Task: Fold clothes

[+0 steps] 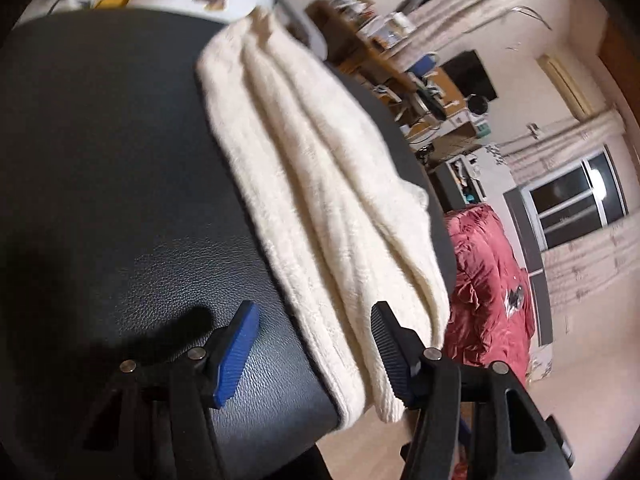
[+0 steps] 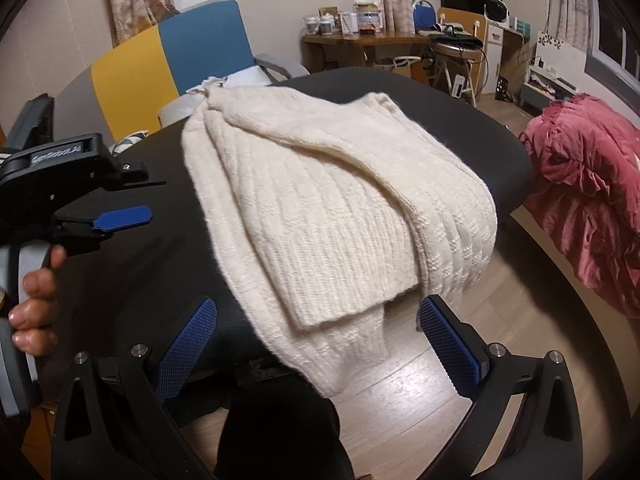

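Cream knit sweater (image 2: 328,216) lies folded on the black surface (image 2: 132,272), hem overhanging the near edge between the right gripper (image 2: 318,340) fingers, spread. Left gripper (image 1: 314,354) fingers spread, straddling its corner, not pinching.

So the sweater (image 2: 320,208) lies on the table (image 2: 120,280), its near end hanging over the edge toward me. My left gripper (image 2: 120,216) is off to its left, my right gripper (image 2: 316,344) straddles that hanging end. Chair (image 2: 192,48) behind the table, blanket (image 2: 588,200) off right.
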A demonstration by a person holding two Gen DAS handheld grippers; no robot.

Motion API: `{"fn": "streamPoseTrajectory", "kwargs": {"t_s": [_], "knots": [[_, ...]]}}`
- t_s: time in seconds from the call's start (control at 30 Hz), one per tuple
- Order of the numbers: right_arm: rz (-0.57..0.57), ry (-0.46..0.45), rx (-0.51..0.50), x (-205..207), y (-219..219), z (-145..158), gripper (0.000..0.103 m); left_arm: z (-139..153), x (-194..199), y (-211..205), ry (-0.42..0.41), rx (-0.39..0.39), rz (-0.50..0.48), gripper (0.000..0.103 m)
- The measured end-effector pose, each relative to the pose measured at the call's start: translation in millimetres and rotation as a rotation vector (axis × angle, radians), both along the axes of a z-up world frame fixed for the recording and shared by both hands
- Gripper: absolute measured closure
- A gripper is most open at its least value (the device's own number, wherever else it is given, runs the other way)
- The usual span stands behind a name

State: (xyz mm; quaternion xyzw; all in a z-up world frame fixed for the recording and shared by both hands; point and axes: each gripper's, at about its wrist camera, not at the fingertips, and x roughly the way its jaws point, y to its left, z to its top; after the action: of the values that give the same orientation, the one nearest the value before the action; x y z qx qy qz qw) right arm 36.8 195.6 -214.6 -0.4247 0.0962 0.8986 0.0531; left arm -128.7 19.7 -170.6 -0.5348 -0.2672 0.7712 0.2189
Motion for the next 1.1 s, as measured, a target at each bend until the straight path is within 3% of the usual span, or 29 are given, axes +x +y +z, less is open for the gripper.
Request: {"fn": "streamPoseTrajectory", "kwargs": {"t_s": [0.27,0.67,0.8,0.97,1.03,1.07,1.1], "knots": [[-0.011,-0.027,0.006,-6,4,-10,0.000,-31,-26,7,-0.118,0.077,0.048,0.044],[-0.019,-0.027,0.011,-5,6,-8,0.000,-42,-36,22,-0.165,0.128,0.101,0.044],[-0.016,-0.023,0.019,-5,4,-7,0.000,-50,-36,26,-0.201,0.163,0.126,0.063],[-0.018,-0.028,0.015,-6,6,-8,0.000,-58,-39,29,-0.245,0.195,0.152,0.068],[-0.020,-0.029,0.017,-6,6,-9,0.000,-60,-41,31,-0.257,0.201,0.161,0.078],[-0.020,-0.029,0.019,-6,6,-9,0.000,-62,-42,31,-0.265,0.199,0.166,0.092],[-0.018,-0.027,0.024,-6,6,-9,0.000,-65,-43,32,-0.274,0.191,0.173,0.097]]}}
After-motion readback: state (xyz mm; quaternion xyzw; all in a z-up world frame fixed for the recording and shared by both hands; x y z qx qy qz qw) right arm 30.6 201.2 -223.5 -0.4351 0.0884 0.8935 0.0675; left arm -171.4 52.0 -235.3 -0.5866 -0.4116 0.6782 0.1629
